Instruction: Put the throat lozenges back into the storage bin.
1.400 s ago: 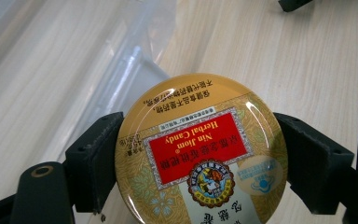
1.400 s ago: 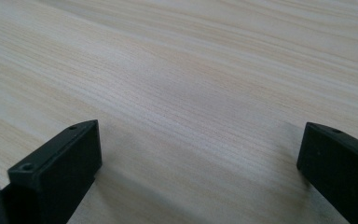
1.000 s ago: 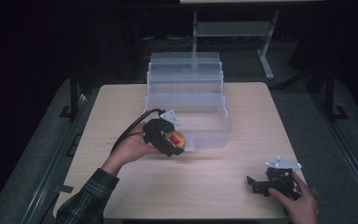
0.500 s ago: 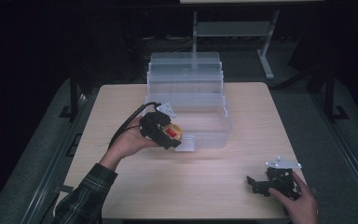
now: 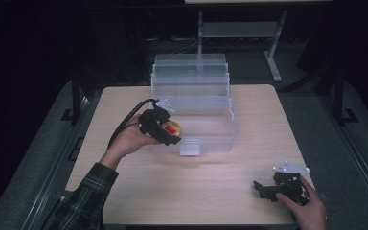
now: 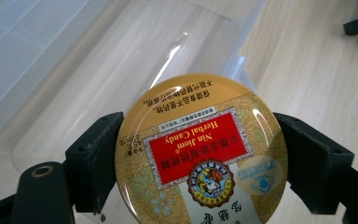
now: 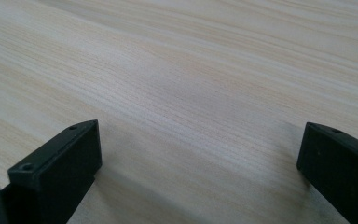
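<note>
Left gripper (image 5: 171,135): clamped on round candy tin (image 6: 200,149), held between both jaws above clear plastic bin (image 5: 206,125), at its near-left corner. Right gripper (image 5: 268,188): 2 jaws spread wide, gripping nothing, low over wooden table (image 7: 205,70), well apart.

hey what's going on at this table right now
A person holds tongs in each hand. The left tongs grip a round candy tin by its edges, at the near left corner of a clear plastic box on the table. The right tongs rest open and empty near the table's front right.
</note>
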{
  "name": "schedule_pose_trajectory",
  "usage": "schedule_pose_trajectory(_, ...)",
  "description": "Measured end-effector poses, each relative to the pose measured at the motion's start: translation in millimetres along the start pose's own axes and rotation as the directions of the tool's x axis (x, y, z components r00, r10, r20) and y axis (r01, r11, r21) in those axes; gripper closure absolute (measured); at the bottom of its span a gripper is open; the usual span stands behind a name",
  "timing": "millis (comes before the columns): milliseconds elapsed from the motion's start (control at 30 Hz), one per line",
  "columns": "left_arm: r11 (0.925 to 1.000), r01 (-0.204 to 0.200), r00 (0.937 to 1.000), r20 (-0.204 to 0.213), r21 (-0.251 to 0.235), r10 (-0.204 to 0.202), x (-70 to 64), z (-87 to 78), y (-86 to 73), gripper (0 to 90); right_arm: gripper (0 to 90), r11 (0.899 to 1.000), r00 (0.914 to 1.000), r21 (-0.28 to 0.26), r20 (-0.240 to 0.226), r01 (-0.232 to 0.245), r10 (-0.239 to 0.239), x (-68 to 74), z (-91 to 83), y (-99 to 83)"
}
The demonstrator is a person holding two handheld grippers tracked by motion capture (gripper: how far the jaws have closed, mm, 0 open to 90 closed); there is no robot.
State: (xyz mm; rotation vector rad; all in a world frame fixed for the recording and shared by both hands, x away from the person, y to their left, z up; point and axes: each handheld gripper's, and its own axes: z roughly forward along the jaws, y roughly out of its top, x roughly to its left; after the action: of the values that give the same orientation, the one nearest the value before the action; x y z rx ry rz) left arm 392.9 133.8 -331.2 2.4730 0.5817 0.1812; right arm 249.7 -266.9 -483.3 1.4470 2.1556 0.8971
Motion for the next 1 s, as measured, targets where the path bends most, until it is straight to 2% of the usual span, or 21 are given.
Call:
schedule_pose_trajectory(467, 0.9988, 0.049, 0.9982, -0.035, -0.005, -0.049, 18.8, 0.2, -7.2, 19.7, 0.0, 1.000, 1.0000, 0.000, 0.000, 0.000, 0.000, 0.0, 0.0, 0.0)
schedule_pose_trajectory(1000, 0.9942, 0.106, 0.9905, -0.086, -0.020, -0.107, 41.4, 0.4, -16.3, 19.6, 0.0, 1.000, 1.0000, 0.000, 0.000, 0.000, 0.000, 0.0, 0.0, 0.0)
